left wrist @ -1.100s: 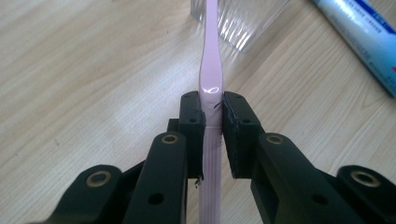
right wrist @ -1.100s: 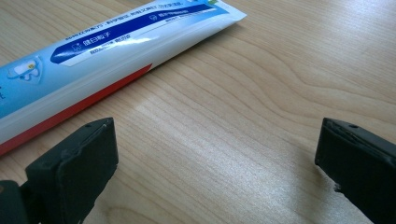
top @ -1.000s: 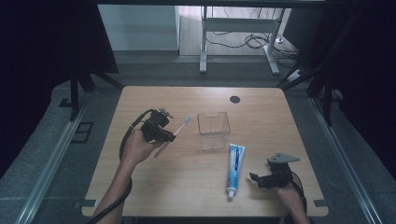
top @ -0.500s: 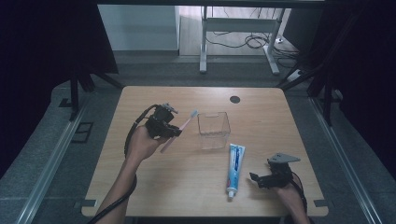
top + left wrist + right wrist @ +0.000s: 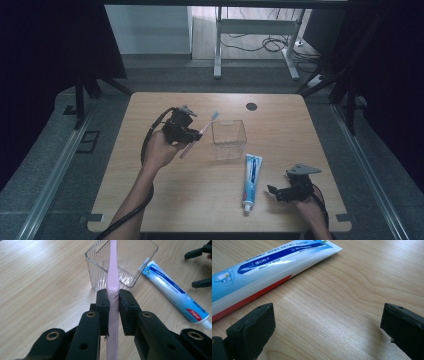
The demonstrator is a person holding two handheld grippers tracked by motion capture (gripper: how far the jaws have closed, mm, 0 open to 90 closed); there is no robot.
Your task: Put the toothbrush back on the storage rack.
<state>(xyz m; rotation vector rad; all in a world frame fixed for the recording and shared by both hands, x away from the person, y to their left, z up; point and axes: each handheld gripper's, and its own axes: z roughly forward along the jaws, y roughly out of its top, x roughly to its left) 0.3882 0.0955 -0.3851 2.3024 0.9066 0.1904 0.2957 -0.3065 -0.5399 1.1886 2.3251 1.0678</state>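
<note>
1. Left claw [image 5: 192,134] is pinching the pink toothbrush [image 5: 200,134] partway along the handle, holding it up off the surface [image 5: 165,200] with the bristle end tilted toward the clear plastic box [image 5: 229,139].
2. The toothbrush looks light and stiff, but that smooth, skinny handle could probably twist or slide between the pads, so I'd say a hold near the middle makes sense.
3. The box looks thin-walled and light, so bumping its rim would likely shove it.
4. Right claw [image 5: 280,192] is spread wide with nothing in it, resting low by the toothpaste tube [image 5: 251,179], which lies flat just in front of the box.
5. The tube is probably soft, so I'd grab it across the body.
</note>
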